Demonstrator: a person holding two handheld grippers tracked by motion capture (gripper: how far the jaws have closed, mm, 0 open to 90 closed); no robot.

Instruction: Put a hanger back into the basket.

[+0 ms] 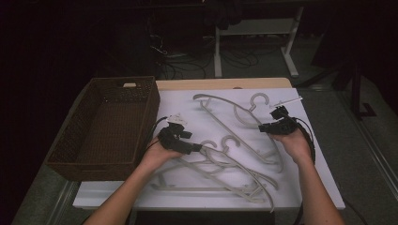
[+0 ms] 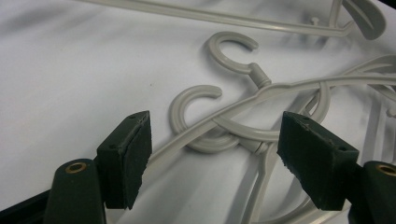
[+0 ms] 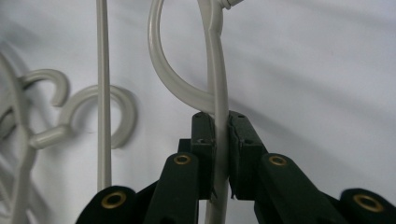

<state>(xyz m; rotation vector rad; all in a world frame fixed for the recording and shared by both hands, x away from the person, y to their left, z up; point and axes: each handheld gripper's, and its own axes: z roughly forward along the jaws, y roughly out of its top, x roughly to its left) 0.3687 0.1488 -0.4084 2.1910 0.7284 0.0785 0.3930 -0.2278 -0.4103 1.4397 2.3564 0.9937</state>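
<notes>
Now the right gripper (image 3: 220, 140) pinches a hanger (image 3: 218, 88), right of the basket (image 1: 101, 159). It looks light, stiff and smooth; hold its thin arm. The left gripper (image 2: 212, 154) gapes over other hangers (image 2: 219, 135).

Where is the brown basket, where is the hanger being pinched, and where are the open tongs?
Basket (image 1: 70, 165): high view, on its near wall.
Pinched hanger (image 3: 220, 88): right gripper view, on its arm just above the shut pads.
Left tongs (image 2: 215, 154): left gripper view, midway between the open tips.
</notes>
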